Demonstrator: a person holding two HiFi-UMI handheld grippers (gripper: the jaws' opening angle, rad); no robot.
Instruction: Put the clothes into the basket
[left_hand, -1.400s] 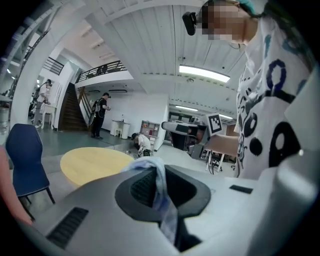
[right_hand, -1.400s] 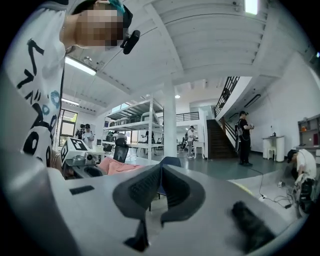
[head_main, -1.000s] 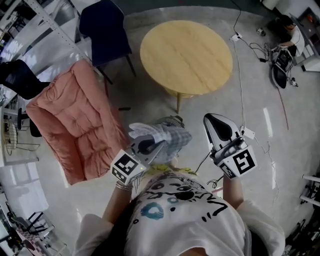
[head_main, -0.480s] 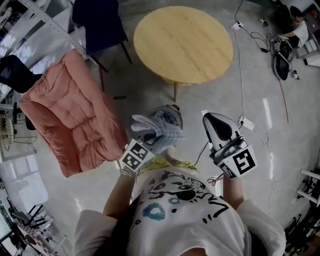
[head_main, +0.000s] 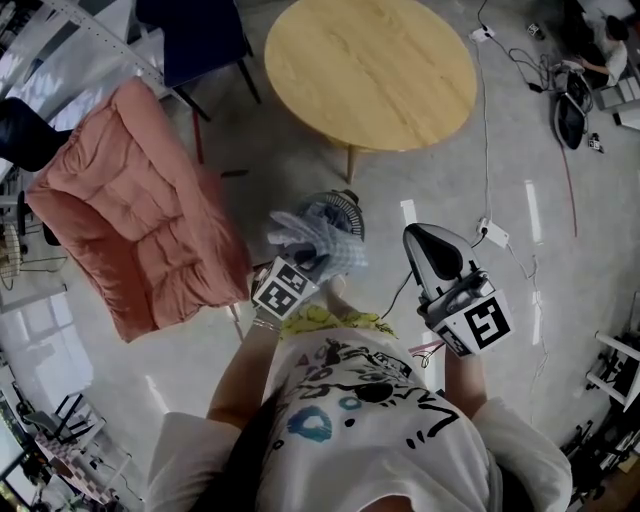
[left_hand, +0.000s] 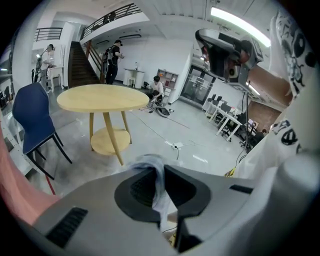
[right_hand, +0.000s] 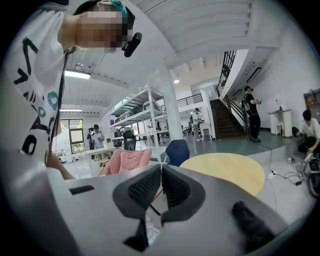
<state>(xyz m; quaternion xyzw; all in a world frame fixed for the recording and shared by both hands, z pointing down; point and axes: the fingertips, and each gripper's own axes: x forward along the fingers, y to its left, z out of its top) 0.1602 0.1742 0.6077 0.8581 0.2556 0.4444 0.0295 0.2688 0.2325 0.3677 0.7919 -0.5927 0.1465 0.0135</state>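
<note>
Left gripper (left_hand: 161, 189) pinching pale checked garment (head_main: 318, 238); cloth bunches ahead of jaws, over round basket (head_main: 345, 203) just beyond. Right gripper (right_hand: 161, 186) jaws pressed together, empty, right of garment, not touching.

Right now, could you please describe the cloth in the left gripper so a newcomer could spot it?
Below the round wooden table, beside the pink quilted cushion, the left gripper pinches a crumpled cloth. It alone is pale blue-and-white checked.

Left gripper (left_hand: 158, 175), right gripper (right_hand: 161, 175): both closed.
</note>
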